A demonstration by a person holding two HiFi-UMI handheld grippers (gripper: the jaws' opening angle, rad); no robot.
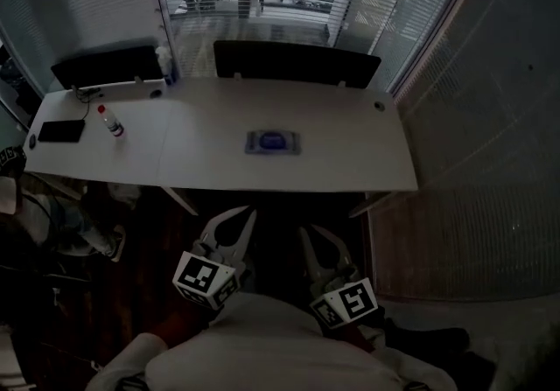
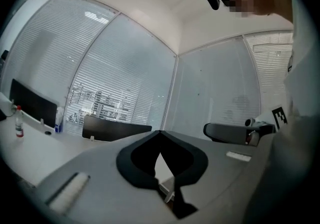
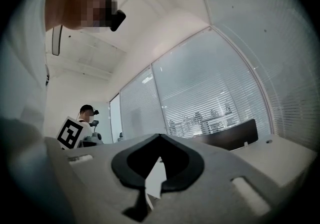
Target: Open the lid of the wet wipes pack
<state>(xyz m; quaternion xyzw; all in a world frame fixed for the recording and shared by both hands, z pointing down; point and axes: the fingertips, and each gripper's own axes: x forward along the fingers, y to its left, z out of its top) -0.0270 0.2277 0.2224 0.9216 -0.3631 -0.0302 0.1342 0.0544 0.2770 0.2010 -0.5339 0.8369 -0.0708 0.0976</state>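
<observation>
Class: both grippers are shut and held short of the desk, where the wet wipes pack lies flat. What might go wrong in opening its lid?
1. The left gripper and right gripper are shut; reaching the wet wipes pack that way would likely just push it across the desk.
2. Nothing pins the pack down, so pulling the lid may lift the whole pack.

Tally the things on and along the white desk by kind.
Blue-topped wet wipes pack: 1
Small bottles: 2 (clear red-capped bottle; pale bottle at the back edge)
Flat black rectangular device: 1
Black upright panels: 2 (left panel; right panel)
Total: 6
</observation>
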